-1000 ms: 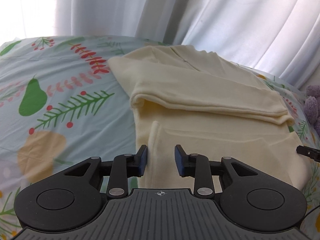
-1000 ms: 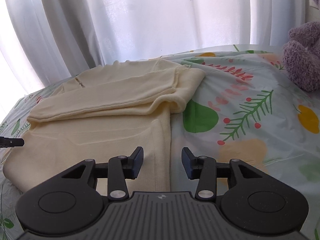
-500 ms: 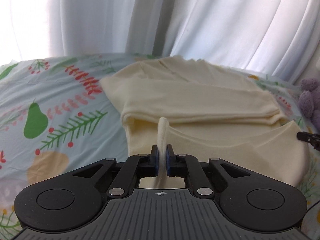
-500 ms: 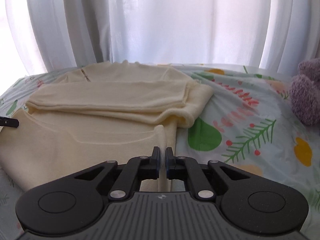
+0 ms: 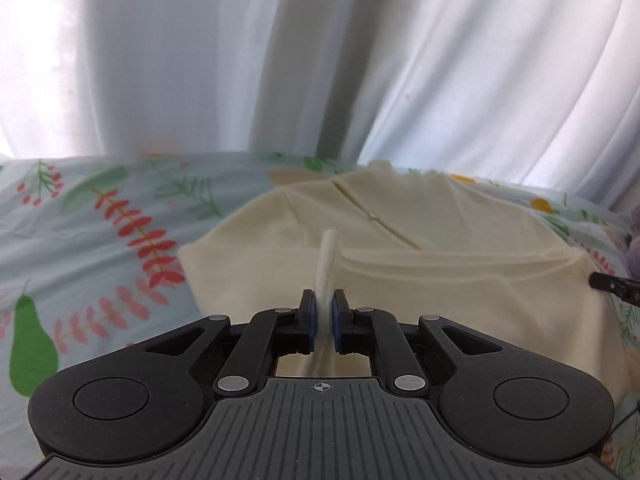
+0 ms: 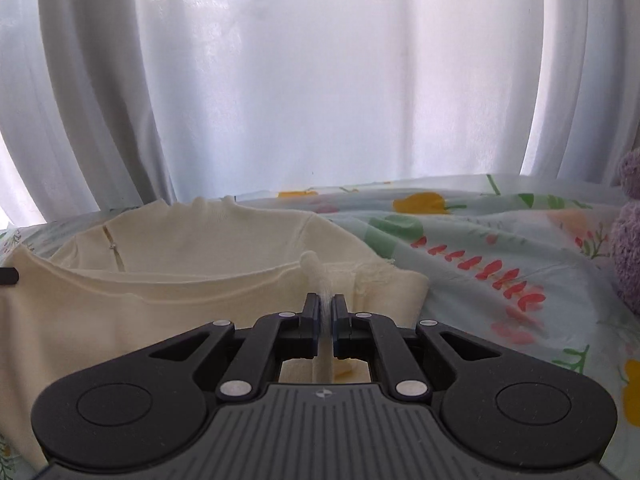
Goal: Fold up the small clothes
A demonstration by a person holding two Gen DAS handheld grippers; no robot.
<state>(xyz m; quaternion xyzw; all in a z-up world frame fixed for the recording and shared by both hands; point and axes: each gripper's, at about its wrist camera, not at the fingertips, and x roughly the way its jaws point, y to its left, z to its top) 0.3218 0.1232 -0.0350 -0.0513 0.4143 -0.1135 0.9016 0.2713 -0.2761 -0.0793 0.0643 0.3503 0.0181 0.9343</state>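
Note:
A cream knit top (image 5: pixel 460 280) lies on a floral bedsheet (image 5: pixel 100 240), sleeves folded across it. My left gripper (image 5: pixel 324 312) is shut on the top's bottom hem at its left corner and holds it lifted over the body. The top also shows in the right wrist view (image 6: pixel 180 280). My right gripper (image 6: pixel 326 314) is shut on the hem at the right corner. The hem stretches between the two grippers, and the neckline with its slit lies beyond it. The right gripper's fingertip (image 5: pixel 608 282) shows at the right edge of the left wrist view.
White curtains (image 6: pixel 320 80) hang right behind the bed. A purple plush toy (image 6: pixel 628 232) sits on the sheet at the far right. The floral bedsheet (image 6: pixel 500 260) spreads to the right of the top.
Both grippers went from open to shut on the bottom hem. They then lifted it and carried it forward over the folded sleeves towards the neckline.

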